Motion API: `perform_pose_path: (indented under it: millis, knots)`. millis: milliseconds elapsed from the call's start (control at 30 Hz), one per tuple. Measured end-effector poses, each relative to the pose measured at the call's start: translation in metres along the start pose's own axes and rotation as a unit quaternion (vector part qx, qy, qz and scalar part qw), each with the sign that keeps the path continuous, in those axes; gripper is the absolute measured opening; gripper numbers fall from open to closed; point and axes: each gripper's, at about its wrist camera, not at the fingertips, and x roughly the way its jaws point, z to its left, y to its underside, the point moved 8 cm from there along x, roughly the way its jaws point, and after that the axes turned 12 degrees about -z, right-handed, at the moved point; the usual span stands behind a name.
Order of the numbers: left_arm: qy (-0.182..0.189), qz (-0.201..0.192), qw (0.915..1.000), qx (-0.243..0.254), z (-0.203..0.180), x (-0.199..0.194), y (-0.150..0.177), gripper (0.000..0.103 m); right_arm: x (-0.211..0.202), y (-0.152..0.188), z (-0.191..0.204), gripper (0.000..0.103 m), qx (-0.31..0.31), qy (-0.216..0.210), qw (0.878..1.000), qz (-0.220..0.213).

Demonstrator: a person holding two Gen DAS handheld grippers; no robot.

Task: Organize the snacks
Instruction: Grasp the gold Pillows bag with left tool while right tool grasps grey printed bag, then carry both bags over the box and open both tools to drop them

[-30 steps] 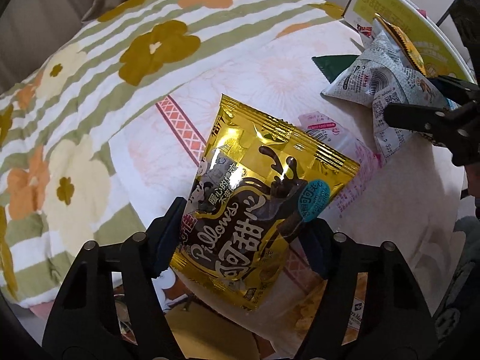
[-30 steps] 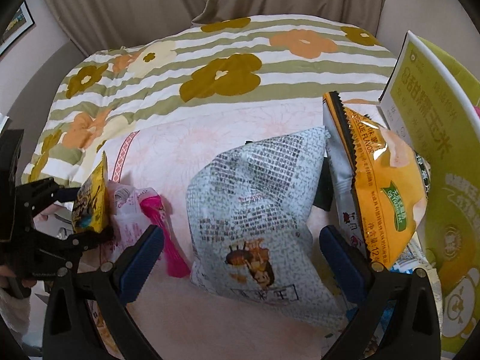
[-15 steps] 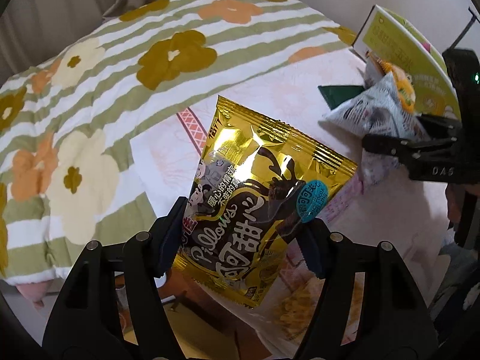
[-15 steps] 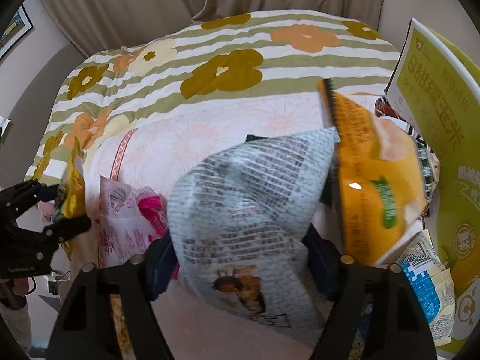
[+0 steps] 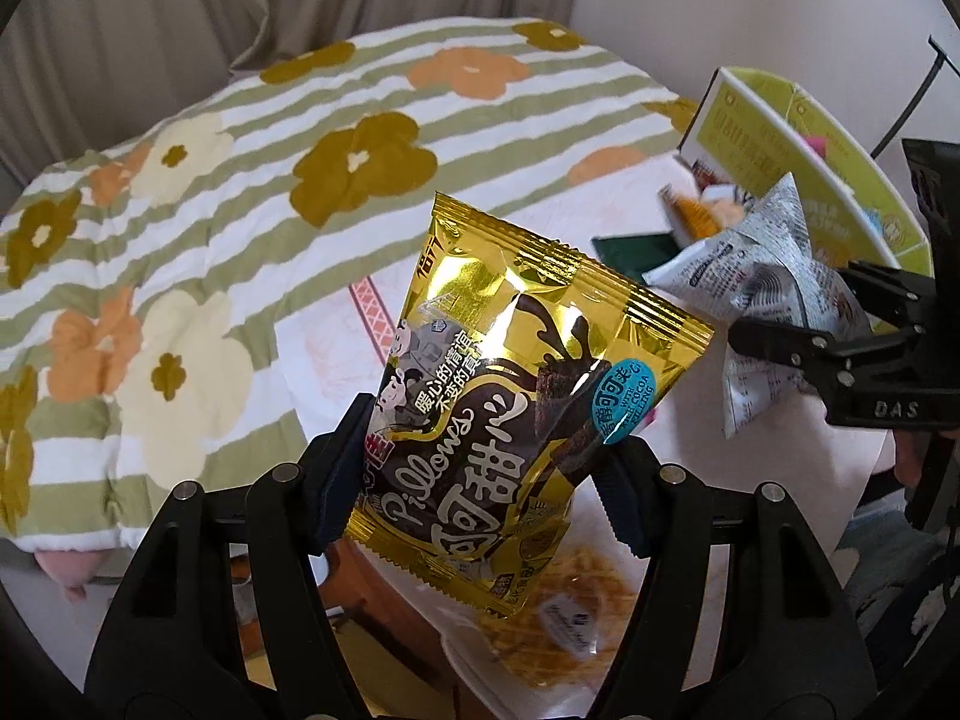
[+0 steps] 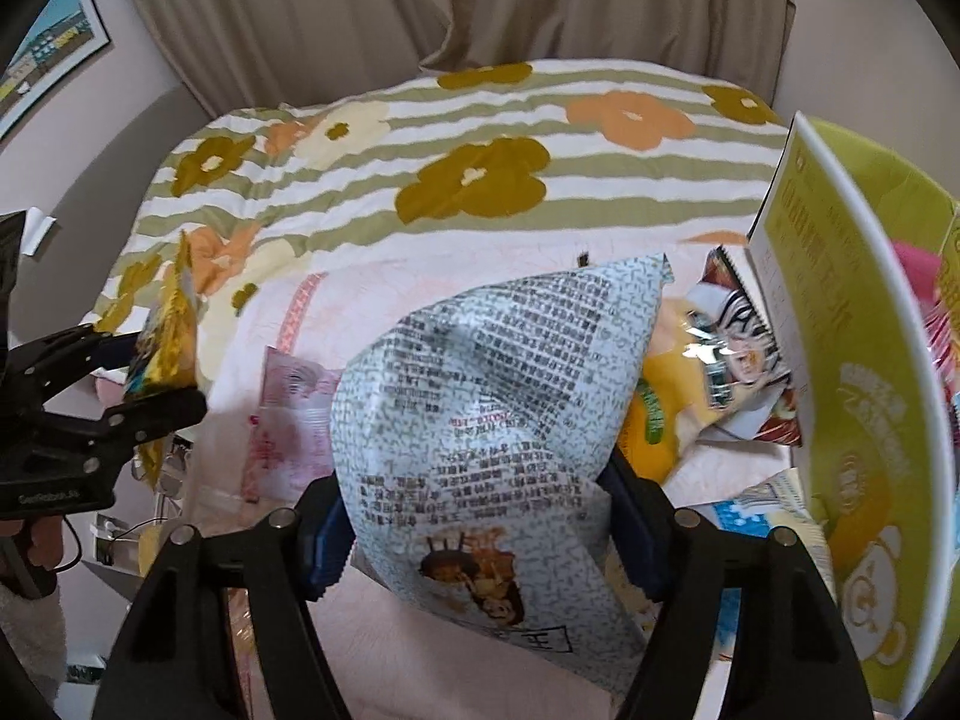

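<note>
1. My left gripper [image 5: 480,468] clamps the lower part of a gold snack bag [image 5: 516,396]; both pads press its sides and the bag stands tilted, clear of the bed.
2. The left wrist view alone shows the bag's printed face: "Pillows" lettering, a dark chocolate swirl and a blue round label. The right wrist view shows this same bag [image 6: 165,330] edge-on at far left, between the fingers of my left gripper [image 6: 159,372].
3. Below the gold bag, only the left wrist view shows a clear packet of yellow strips [image 5: 564,618].
4. My right gripper [image 6: 474,516] is closed on a white printed snack bag [image 6: 498,396]; its jaws have just been closing, and the bag sits between the pads, which press its lower sides.
5. The left wrist view shows that bag [image 5: 774,294] from the side at the right edge, held off the bed by my right gripper [image 5: 780,324].
6. Only the right wrist view shows a pink packet [image 6: 288,420] lying on the pink sheet [image 6: 420,282] left of the white bag, and an orange-yellow bag [image 6: 666,414] just right of it.
7. A yellow-green box [image 6: 864,372] stands at far right, with packets beside it; the left wrist view shows its upper rim [image 5: 798,138].
8. A striped floral quilt [image 5: 252,192] covers the bed behind everything.
</note>
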Motion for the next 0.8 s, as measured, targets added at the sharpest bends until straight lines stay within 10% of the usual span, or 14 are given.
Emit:
perform_pose_path:
  millis: [367, 800]
  knots:
    - [-0.042, -0.054, 0.9976, -0.014, -0.074, -0.047, -0.065, 0.064, -0.085, -0.041, -0.034, 0.068, 0.004, -0.080, 0.995, -0.060]
    - [-0.026, -0.097, 0.9936, -0.052, -0.242, -0.021, -0.160, 0.064, -0.160, -0.091, -0.190, 0.068, -0.017, -0.077, 0.993, -0.088]
